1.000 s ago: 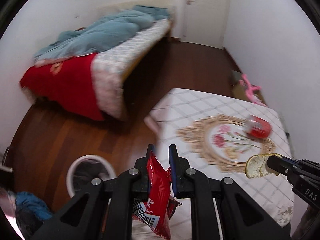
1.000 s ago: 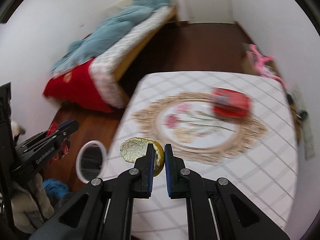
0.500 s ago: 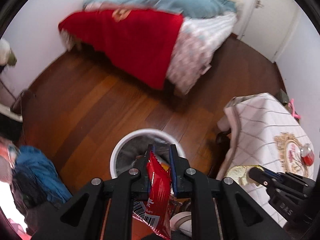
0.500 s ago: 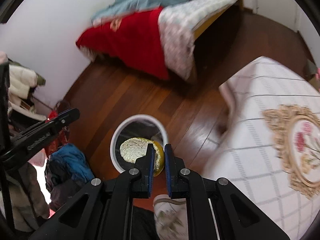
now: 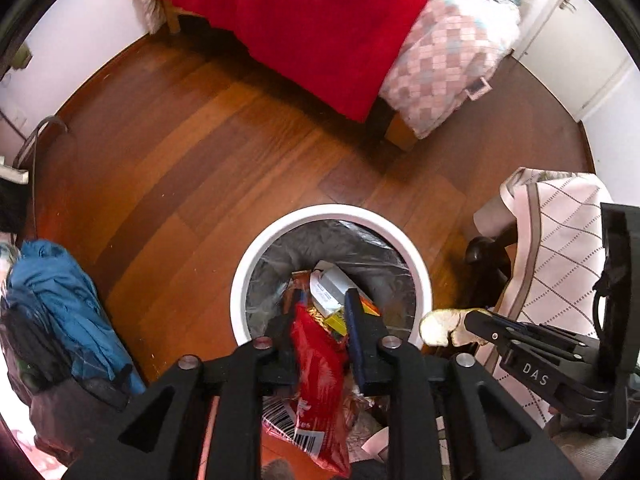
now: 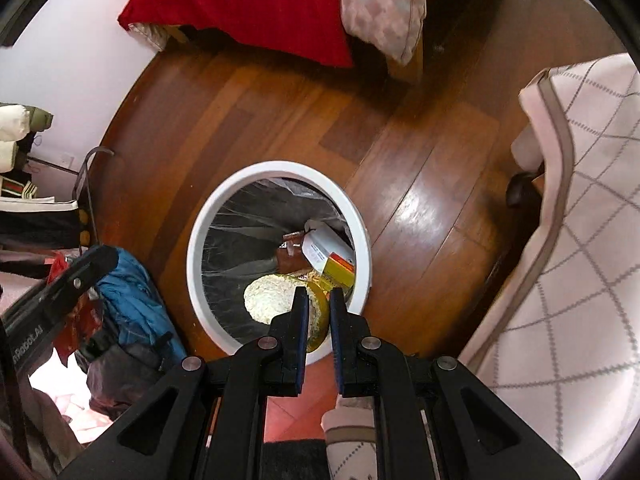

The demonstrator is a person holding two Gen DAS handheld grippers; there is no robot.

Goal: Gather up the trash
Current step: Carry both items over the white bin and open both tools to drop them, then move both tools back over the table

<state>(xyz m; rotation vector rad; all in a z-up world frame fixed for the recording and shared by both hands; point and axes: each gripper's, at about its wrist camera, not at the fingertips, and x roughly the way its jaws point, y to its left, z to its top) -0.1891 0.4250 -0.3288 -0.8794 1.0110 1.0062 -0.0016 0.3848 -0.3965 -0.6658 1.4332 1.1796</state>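
A white round trash bin [image 5: 332,216] with a clear liner stands on the wood floor; it shows in the right wrist view too [image 6: 276,170]. Boxes and wrappers [image 5: 330,288] lie inside. My left gripper [image 5: 320,312] hangs over the bin's near rim with its jaws parted; a red snack wrapper [image 5: 320,364] hangs between them, against the left finger. My right gripper [image 6: 319,304] is shut on a round yellowish fruit peel [image 6: 272,298] over the bin's near side. The right gripper and the fruit peel [image 5: 436,326] also show at the right of the left wrist view.
A bed with a red blanket [image 5: 320,20] and checked quilt [image 5: 440,64] is beyond the bin. A table with a checked cloth [image 6: 580,240] is at the right. A blue garment heap [image 5: 64,300] and bags lie left of the bin.
Both grippers swung from the table down to over the bin. The left gripper's jaws have parted around the red wrapper. The right gripper still holds the peel.
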